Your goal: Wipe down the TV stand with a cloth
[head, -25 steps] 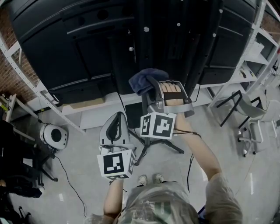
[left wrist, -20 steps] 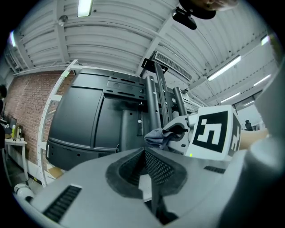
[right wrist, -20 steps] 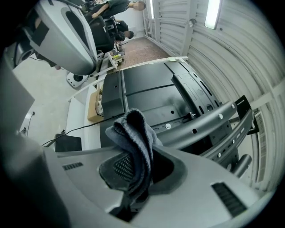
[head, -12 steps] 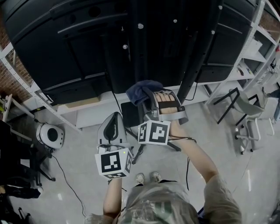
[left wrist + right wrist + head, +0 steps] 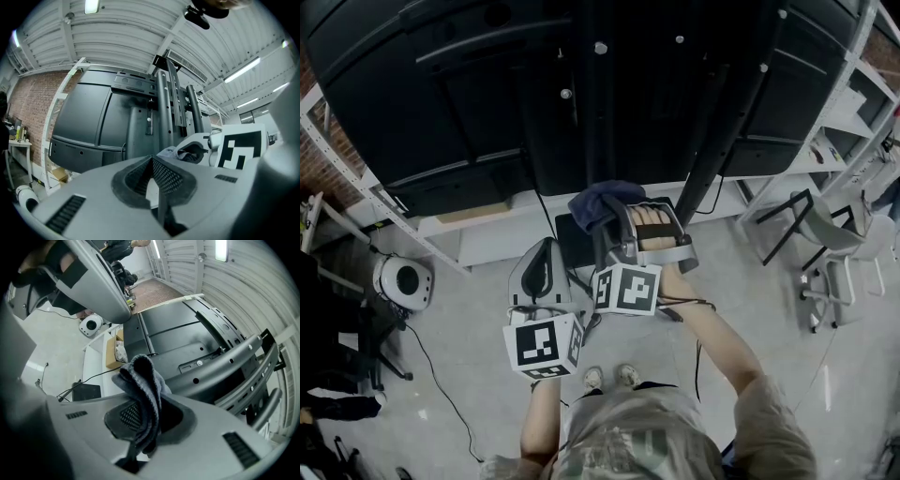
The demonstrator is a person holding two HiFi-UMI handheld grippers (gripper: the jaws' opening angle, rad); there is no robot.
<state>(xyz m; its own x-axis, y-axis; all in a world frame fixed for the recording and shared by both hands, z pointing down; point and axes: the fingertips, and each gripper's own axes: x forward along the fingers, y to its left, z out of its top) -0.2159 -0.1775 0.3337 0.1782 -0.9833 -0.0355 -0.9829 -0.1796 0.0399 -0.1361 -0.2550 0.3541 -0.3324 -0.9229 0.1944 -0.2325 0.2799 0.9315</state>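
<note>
- Pinching a fold of cloth (image 5: 142, 380), your right hand-held gripper (image 5: 139, 430) may drop it rubbing the TV stand (image 5: 592, 122) at 12 o'clock.
- Your left hand-held gripper (image 5: 157, 190) sits pressed together, empty.

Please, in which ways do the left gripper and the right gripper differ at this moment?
The right gripper is shut on a dark cloth. The left gripper is shut too, but with nothing between its jaws. In the head view, the right gripper reaches further forward, toward the black TV stand, while the left gripper is held further back, nearer the person. Both have the same grey body.
</note>
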